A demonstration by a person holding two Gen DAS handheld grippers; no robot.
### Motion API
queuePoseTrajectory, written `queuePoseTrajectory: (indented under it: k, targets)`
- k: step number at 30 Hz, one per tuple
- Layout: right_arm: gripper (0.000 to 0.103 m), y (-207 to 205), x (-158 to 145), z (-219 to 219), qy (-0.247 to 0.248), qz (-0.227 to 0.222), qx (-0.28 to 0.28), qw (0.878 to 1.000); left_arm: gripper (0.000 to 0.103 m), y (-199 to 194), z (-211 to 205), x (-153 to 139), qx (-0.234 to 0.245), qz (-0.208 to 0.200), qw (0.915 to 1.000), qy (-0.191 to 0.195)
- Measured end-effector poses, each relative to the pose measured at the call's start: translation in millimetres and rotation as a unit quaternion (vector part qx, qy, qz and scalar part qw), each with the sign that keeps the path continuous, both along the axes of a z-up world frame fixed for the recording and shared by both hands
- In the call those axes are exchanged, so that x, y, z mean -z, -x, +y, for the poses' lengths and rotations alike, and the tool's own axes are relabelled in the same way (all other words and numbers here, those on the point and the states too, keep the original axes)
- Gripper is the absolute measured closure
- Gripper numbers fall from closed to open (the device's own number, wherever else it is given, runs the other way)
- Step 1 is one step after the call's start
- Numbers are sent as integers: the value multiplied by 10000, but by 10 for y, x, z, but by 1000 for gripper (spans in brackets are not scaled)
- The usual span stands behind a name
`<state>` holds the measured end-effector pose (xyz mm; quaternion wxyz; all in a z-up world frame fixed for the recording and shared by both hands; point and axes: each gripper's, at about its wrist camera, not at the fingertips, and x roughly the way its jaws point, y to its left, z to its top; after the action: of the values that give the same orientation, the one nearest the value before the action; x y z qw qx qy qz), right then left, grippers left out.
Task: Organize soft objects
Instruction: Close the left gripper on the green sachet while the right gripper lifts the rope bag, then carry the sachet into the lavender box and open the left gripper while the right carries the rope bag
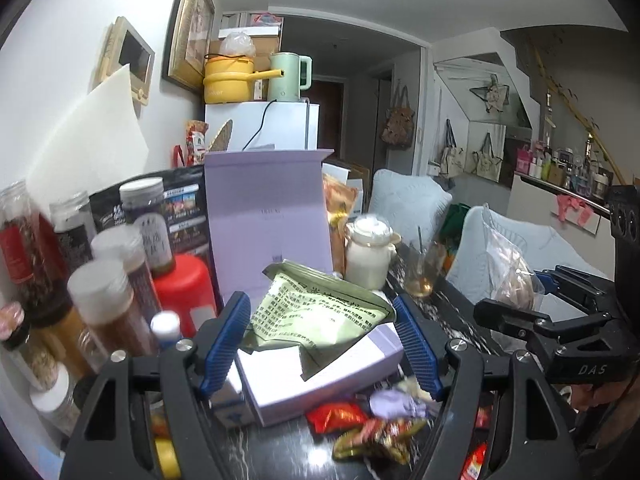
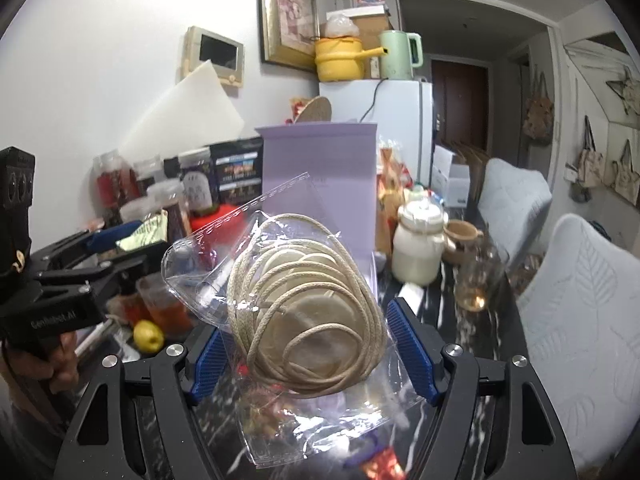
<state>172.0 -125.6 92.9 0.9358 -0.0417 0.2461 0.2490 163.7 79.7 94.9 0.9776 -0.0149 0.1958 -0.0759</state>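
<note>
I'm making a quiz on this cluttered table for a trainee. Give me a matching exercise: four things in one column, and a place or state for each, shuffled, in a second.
Things:
1. green packet
2. bag of coiled rope
3. yellow pot
4. wrapped candies

Places or states:
A. on top of the white fridge
B. between the right gripper's fingers
C. loose on the dark table
D. between the left gripper's fingers, above the purple box

Pairs: 1-D, 2-B, 3-A, 4-C
</note>
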Motion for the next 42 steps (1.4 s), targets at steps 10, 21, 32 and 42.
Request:
queuePoseTrajectory:
  k: [10, 21, 32, 42]
  targets:
    - [27, -822, -6, 133, 34, 215, -52, 9997, 30, -667, 66, -100, -235, -147, 9996, 5]
    - [27, -1574, 161, 294, -145, 502, 7, 9986, 30, -1489, 159, 126, -538, 209, 9981, -200]
    - [26, -2140, 446, 501, -46, 709, 60, 9975, 30, -1916, 226, 446, -784, 626, 9938, -486]
    - [25, -2232, 689, 589, 102, 947, 71, 9954, 30, -1974, 113, 558, -835, 703, 9909, -782]
